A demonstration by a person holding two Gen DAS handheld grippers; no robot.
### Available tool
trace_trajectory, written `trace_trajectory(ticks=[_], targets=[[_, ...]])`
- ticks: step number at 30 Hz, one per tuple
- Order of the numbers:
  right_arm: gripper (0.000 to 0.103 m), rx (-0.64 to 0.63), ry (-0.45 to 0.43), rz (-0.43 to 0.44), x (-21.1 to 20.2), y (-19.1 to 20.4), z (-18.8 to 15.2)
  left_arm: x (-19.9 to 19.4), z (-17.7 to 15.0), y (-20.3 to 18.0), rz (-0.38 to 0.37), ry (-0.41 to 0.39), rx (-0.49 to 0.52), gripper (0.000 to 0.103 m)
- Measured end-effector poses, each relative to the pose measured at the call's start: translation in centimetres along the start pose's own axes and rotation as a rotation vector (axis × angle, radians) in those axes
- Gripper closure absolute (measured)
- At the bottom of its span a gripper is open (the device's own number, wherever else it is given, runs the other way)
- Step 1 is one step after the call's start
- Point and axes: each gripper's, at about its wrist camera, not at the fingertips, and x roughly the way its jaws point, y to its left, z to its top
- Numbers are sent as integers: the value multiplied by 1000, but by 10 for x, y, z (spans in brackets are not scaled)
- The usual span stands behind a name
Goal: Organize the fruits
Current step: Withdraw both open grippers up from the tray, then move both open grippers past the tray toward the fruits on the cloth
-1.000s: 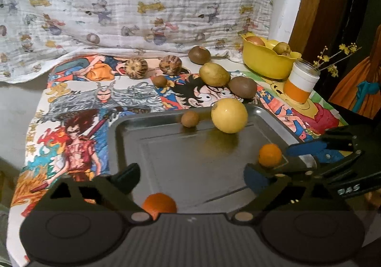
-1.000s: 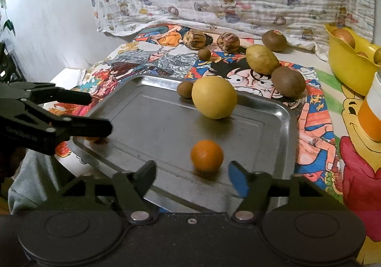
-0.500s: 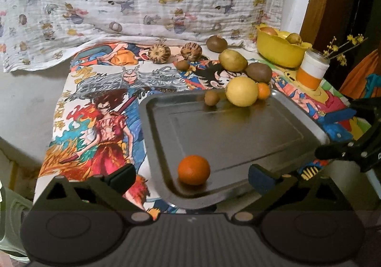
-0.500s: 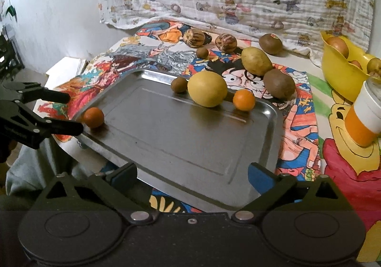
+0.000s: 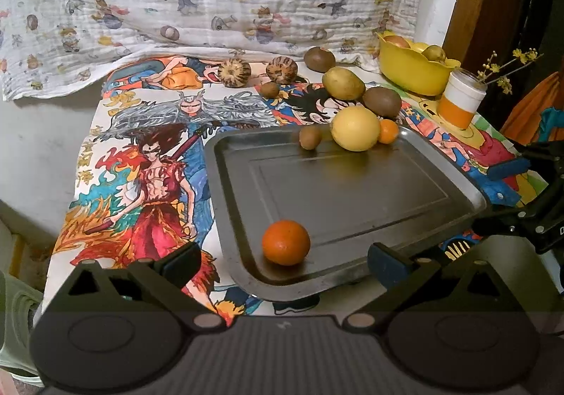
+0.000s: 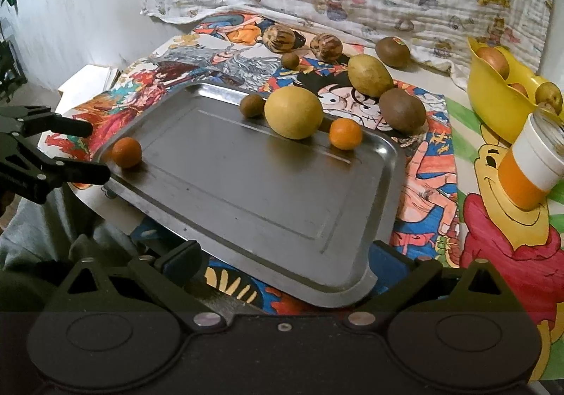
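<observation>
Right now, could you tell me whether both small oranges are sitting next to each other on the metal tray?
No: one orange lies alone at the tray's near-left corner, while the other orange rests at the far edge beside the big yellow fruit.

Small orange [image 6: 345, 134] — now beside lemon [image 6: 293, 112]

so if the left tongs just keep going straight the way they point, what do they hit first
Most likely the near orange, which sits between the open left tongs at the metal tray's near edge. Depth is hard to judge, so they might meet the tray rim first.
</observation>
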Motion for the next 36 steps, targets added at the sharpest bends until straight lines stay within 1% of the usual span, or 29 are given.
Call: trace_trajectory(ticks=[5, 11, 21, 36], targets=[[2, -7, 7, -19, -2, -4, 1, 2, 3, 1, -12, 1, -6, 1], [2, -29, 14, -51, -6, -8, 3, 3, 8, 2, -6, 3, 5, 1], [1, -90, 13, -94, -4, -21, 14, 9, 19, 8, 15, 16, -21, 1], [1, -99, -5, -126, 9, -41, 31, 21, 41, 8, 49, 32, -17, 1]])
